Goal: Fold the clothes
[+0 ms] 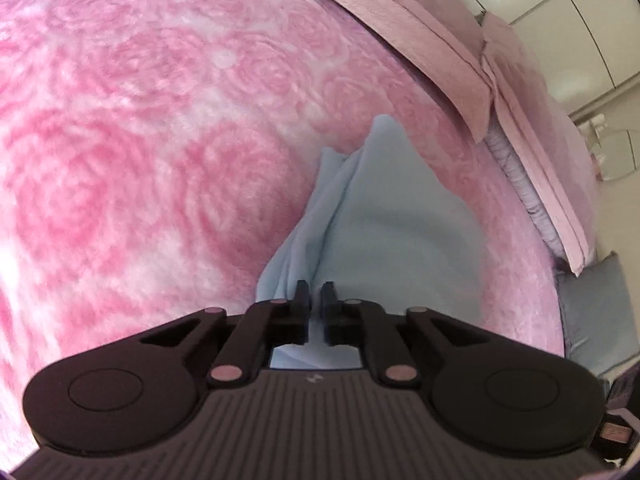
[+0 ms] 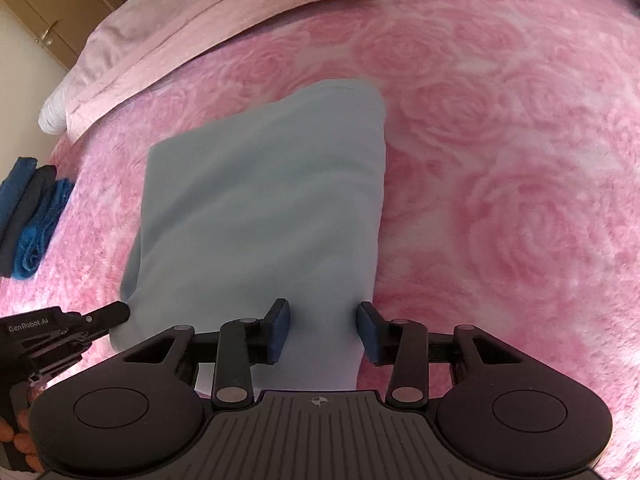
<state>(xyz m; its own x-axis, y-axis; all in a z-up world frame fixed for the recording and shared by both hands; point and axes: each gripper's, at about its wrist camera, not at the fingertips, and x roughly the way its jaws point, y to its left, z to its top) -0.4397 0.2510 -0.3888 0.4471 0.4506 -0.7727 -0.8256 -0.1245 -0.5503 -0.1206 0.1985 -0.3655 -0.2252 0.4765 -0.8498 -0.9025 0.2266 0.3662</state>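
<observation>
Pink rose-patterned blanket [image 2: 500,160] covers the bed and carries a light blue garment [image 2: 260,200], folded into a rough rectangle near the middle of the bed. Left hand-held gripper [image 1: 316,308] has its jaws narrowed to a thin gap and pinches a bunched edge of the garment. Right hand-held gripper [image 2: 323,332] has its jaws wide, straddling the near edge of the garment without clamping it. Folded dark and blue clothes [image 2: 28,216] lie at the left. A folded pink cover [image 2: 208,12] lies along the far side.
</observation>
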